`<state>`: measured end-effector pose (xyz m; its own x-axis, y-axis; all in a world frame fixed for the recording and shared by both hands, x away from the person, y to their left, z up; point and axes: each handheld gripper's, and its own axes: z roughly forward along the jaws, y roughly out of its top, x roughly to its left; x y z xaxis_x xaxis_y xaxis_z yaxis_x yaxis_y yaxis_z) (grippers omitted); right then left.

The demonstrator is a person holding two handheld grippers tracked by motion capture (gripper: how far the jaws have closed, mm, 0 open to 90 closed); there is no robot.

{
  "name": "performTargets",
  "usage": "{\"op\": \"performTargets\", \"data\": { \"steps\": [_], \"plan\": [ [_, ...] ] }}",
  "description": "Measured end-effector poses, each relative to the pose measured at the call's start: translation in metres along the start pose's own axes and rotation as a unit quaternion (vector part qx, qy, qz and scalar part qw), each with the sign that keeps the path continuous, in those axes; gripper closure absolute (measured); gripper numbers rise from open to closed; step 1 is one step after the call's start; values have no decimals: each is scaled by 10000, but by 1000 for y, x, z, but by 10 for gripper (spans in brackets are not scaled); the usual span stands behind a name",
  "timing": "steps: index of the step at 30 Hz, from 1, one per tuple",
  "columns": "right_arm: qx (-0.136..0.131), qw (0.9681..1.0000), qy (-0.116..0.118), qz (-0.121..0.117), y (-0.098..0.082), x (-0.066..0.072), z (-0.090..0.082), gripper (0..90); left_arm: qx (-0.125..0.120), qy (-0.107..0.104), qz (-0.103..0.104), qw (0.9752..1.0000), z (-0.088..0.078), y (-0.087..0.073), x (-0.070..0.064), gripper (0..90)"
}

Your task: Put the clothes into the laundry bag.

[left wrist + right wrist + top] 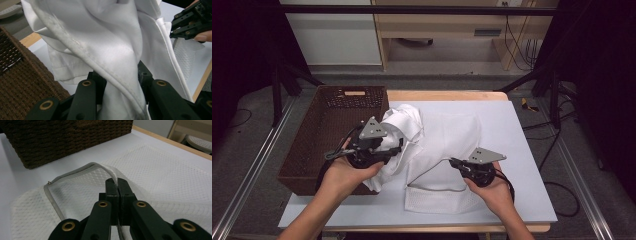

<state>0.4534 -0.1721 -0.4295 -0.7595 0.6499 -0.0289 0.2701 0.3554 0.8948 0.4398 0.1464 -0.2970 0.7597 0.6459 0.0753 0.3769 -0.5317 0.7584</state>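
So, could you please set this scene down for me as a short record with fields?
Work in hand: putting a white garment into a mesh laundry bag
Left gripper: shut on the garment, bunched cloth between its jaws
Right gripper: shut on the bag's grey zipper edge, lifting the opening
Wicker basket: at the table's left
Table cover: white

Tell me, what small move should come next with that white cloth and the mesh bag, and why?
Probably carry the white cloth across toward the mouth of the mesh bag. The left tongs are shut on a bunched fold of the cloth, which hangs beside the brown basket. The right tongs pinch the bag's grey rim and lift it open, so the opening looks ready.
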Motion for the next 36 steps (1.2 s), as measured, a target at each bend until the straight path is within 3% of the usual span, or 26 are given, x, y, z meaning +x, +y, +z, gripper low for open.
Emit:
{"op": "performTargets", "data": {
  "steps": [18,28,36],
  "plan": [
    [-89,9998,-21,151,-1,-4,-2,891,6,-295,134,9995,8,-6,-25,685],
    [-105,9998,-31,179,-1,-5,-2,891,59,-505,311,9982,7,-9,-43,685],
    [-110,9997,-30,202,-1,-6,-3,891,82,-515,350,9980,12,-10,-46,685]
  ]
}}
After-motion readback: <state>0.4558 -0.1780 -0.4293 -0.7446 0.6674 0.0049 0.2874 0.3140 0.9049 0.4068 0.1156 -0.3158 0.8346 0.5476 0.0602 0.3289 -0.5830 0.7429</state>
